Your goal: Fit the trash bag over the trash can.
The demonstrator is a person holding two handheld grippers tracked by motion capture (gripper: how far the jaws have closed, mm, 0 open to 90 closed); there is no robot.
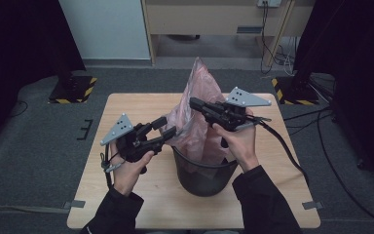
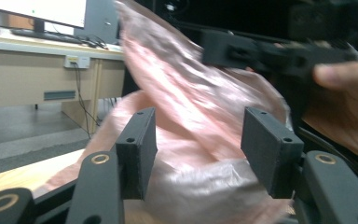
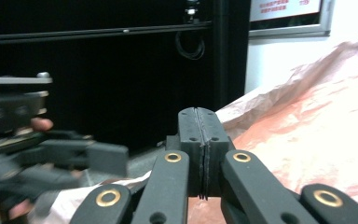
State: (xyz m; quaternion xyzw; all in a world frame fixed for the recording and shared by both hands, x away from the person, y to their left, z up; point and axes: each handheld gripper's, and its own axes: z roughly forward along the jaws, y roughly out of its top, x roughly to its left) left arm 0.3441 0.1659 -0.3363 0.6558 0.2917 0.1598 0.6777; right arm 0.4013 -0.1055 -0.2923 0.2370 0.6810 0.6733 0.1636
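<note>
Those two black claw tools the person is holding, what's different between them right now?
The left gripper is open, its jaws spread wide with the pink bag bulging between them; the right gripper is shut, jaws pressed flat together. In the high view the left gripper sits low beside the bag's lower left side, near the bin, while the right gripper is held higher against the bag's upper part. Both are black, hand-held and carry a grey three-cornered plate.

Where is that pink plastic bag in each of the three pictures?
High view: the pink bag rises from the black bin at table centre, between both hand-held grippers.
Left gripper view: it fills the middle, behind and between the open jaws.
Right gripper view: it lies along the right side, beside the closed jaws.
Shared landmark: the bag's crinkled upper part.
</note>
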